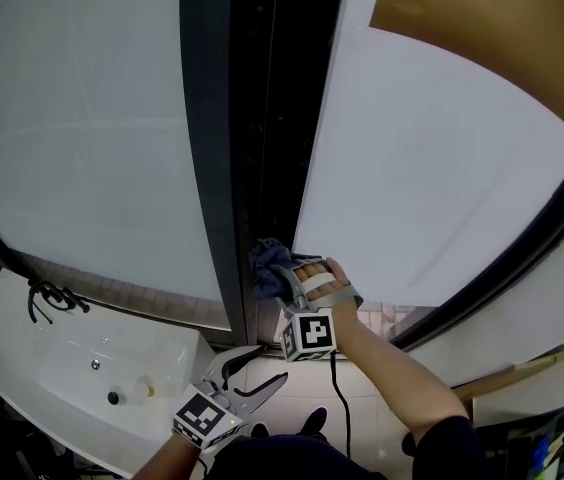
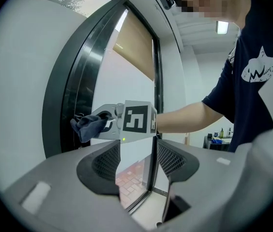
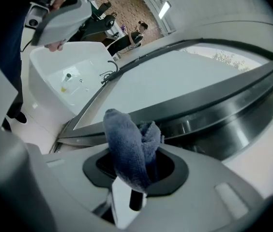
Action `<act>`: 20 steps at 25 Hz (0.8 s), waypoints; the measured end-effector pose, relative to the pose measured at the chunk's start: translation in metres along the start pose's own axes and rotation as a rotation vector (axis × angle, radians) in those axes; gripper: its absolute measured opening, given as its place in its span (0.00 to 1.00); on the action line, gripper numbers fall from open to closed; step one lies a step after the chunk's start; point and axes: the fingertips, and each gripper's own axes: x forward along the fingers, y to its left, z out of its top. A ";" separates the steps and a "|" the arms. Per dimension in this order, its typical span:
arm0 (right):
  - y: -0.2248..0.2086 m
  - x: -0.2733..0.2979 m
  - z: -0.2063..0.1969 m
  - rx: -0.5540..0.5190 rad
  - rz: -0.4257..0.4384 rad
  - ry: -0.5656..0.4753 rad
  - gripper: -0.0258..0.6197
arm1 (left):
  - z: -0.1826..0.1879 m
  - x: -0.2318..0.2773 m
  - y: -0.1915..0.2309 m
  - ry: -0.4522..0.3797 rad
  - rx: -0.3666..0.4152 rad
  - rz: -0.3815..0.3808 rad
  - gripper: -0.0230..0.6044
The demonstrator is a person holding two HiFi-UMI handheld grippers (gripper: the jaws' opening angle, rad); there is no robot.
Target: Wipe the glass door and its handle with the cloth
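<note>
Blue-grey cloth (image 3: pixel 129 149) sits pinched in my right gripper (image 1: pixel 290 280), up at the dark door frame (image 1: pixel 212 168); my left gripper (image 2: pixel 137 161) gapes empty, back from it. Dragging hard along that frame, I could tug the cloth free.

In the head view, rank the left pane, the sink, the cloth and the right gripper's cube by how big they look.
1. Left pane
2. Sink
3. Cloth and cube look alike; the cube sits nearer the camera, so unranked.
</note>
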 end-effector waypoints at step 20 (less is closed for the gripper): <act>0.018 -0.026 -0.124 0.155 0.000 0.243 0.24 | -0.004 0.000 0.000 0.008 0.002 -0.020 0.41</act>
